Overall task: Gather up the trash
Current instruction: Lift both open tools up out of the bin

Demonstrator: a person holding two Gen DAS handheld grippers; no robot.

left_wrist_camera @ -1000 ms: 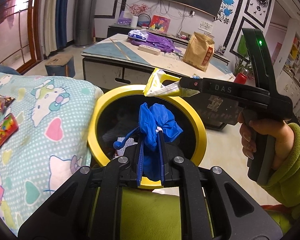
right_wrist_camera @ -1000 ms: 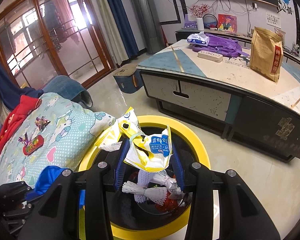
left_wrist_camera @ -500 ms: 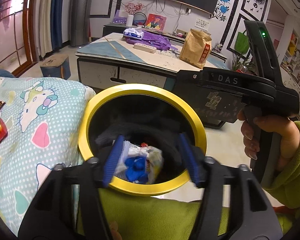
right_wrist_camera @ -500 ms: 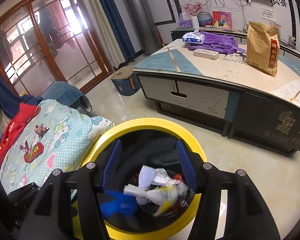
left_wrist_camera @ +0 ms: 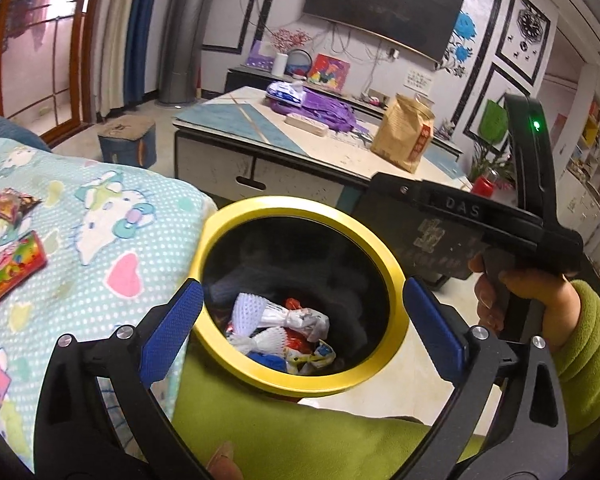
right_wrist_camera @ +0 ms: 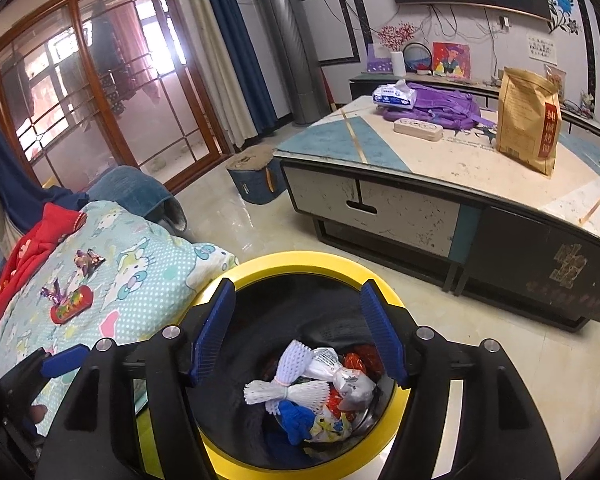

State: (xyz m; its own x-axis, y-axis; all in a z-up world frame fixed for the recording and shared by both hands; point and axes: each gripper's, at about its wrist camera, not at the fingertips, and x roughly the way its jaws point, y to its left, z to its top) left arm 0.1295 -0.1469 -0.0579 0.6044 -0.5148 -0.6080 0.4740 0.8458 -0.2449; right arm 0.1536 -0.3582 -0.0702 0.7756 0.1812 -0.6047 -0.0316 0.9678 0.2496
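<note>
A black trash bin with a yellow rim (left_wrist_camera: 300,202) (right_wrist_camera: 312,258) stands on the floor beside the blanket. Inside lie white foam nets (left_wrist_camera: 260,316) (right_wrist_camera: 288,392), a blue glove (right_wrist_camera: 296,420) and a yellow snack wrapper (right_wrist_camera: 332,426). My left gripper (left_wrist_camera: 300,328) is open and empty over the bin's near edge. My right gripper (right_wrist_camera: 298,332) is open and empty above the bin; its body shows in the left wrist view (left_wrist_camera: 460,220). A red candy wrapper (left_wrist_camera: 10,272) (right_wrist_camera: 71,309) and crumpled foil wrappers (left_wrist_camera: 8,202) (right_wrist_camera: 88,258) lie on the blanket.
A Hello Kitty blanket (left_wrist_camera: 112,248) (right_wrist_camera: 140,260) lies left of the bin. A low coffee table (right_wrist_camera: 440,184) stands behind it with a brown paper bag (right_wrist_camera: 528,120), purple cloth and tissue pack. A small stool (right_wrist_camera: 256,178) stands on the floor.
Both grippers opened over the bin. The blue glove dropped from the left and the yellow snack wrapper from the right; both now lie inside the bin.
</note>
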